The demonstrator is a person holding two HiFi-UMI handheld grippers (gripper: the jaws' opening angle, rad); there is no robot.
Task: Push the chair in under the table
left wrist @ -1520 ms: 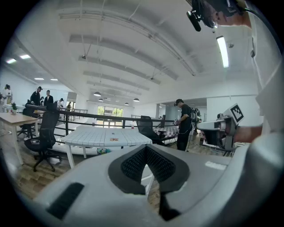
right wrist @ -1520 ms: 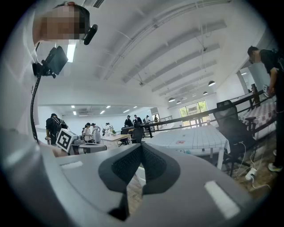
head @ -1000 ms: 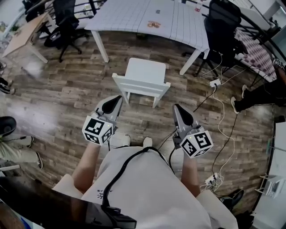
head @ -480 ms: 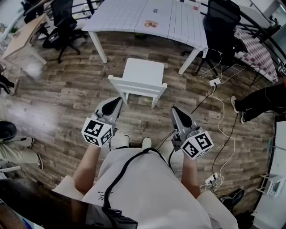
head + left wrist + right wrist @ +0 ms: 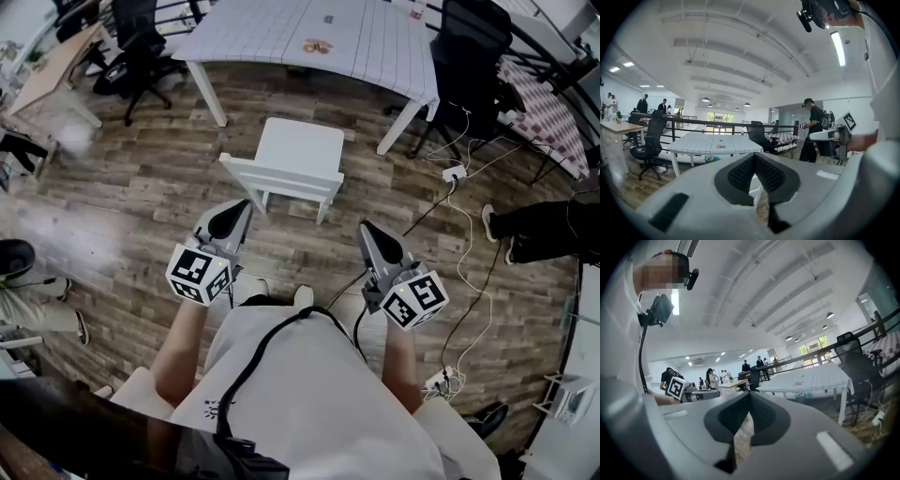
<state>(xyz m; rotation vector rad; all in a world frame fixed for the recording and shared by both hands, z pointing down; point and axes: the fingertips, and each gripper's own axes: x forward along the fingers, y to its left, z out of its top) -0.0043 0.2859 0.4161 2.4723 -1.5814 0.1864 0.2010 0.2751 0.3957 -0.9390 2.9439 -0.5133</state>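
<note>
A white chair stands on the wooden floor, its backrest toward me and its seat facing the white table; it is fully outside the table. My left gripper is shut and empty, its tip just short of the backrest's left end. My right gripper is shut and empty too, a little below and right of the backrest. In the left gripper view the left gripper points at the table, and the chair shows only through the gap. In the right gripper view the right gripper points toward the table.
Black office chairs stand at the table's right end and at the far left. Cables and a power strip lie on the floor to the right. A person's legs reach in from the right edge. Another desk is at far left.
Both grippers have drifted forward toward the chair's backrest, still shut. The person's legs at the right have shifted. The chair has not moved relative to the table.
</note>
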